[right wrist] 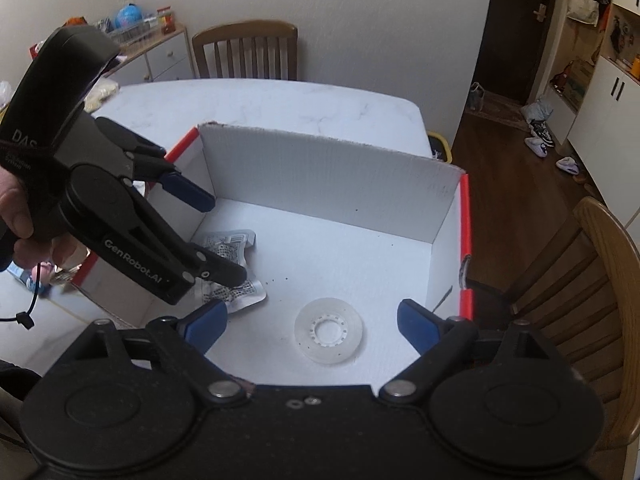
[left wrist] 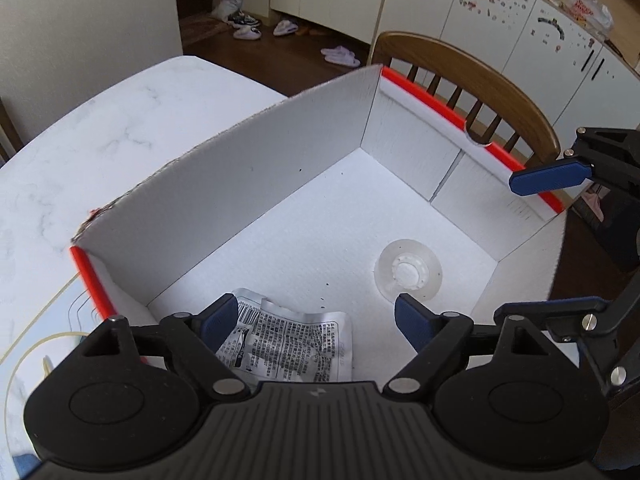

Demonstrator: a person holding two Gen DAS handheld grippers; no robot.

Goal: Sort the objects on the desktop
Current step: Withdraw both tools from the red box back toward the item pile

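A white cardboard box (left wrist: 240, 184) with an orange rim stands open on the marble table (left wrist: 100, 140). On its floor lie a crumpled silver printed packet (left wrist: 288, 344) and a clear tape roll (left wrist: 408, 272). My left gripper (left wrist: 316, 314) is open, hovering inside the box just above the packet. In the right wrist view the box (right wrist: 320, 184) holds the packet (right wrist: 236, 264) at the left and the tape roll (right wrist: 329, 330) near the front. My right gripper (right wrist: 312, 318) is open over the box's near edge, above the roll. The left gripper (right wrist: 212, 236) reaches in from the left.
Wooden chairs stand past the box (left wrist: 460, 68), at the table's far end (right wrist: 246, 48) and at the right (right wrist: 600, 280). A hand (right wrist: 16, 220) holds the left gripper. A printed sheet with a thin cord (left wrist: 48, 336) lies left of the box. The table edge (right wrist: 420, 120) drops to dark floor.
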